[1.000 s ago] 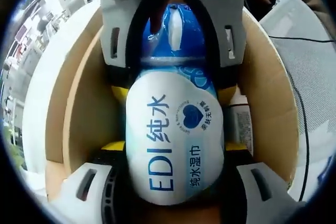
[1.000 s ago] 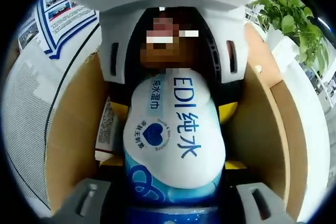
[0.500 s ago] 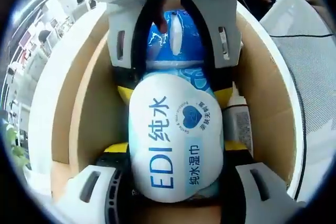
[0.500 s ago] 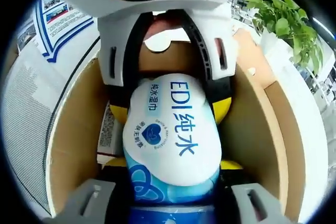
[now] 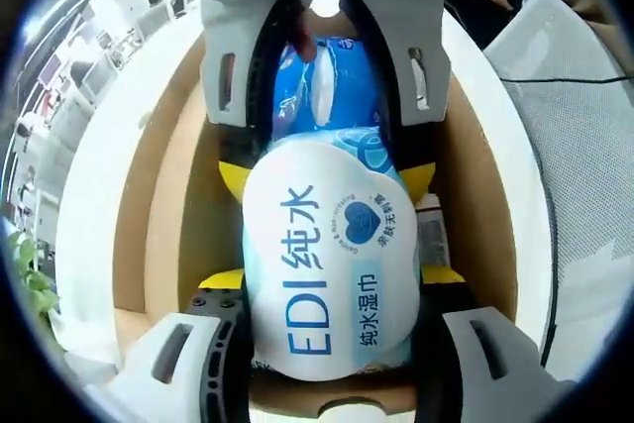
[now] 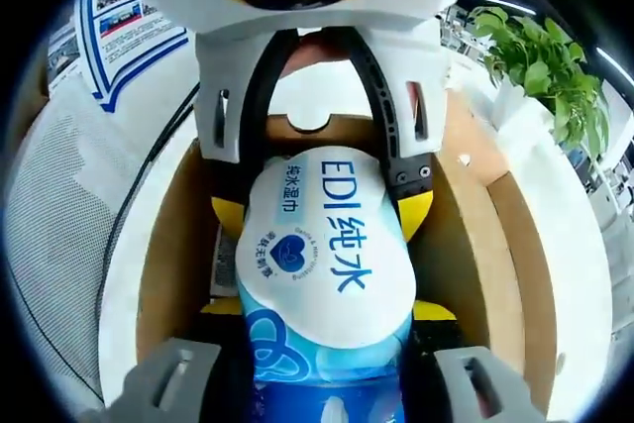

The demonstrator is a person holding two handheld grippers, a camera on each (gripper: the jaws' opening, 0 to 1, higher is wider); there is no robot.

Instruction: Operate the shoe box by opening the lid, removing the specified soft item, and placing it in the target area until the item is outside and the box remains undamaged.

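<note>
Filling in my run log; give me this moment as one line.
lid: open | wet wipes pack: clamped from opposite ends by left gripper and right gripper | position: above open shoe box | bottle: in box

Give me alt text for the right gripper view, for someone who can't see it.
A white and blue wet wipes pack printed "EDI" is clamped at both ends, by the right gripper from below and the left gripper from above, over an open cardboard shoe box. A leafy green plant stands at upper right.

White tabletop (image 6: 584, 274), leafy potted plant (image 6: 540, 56), blue-and-white poster (image 6: 124, 22), possibly grey mesh surface (image 5: 584, 146)
</note>
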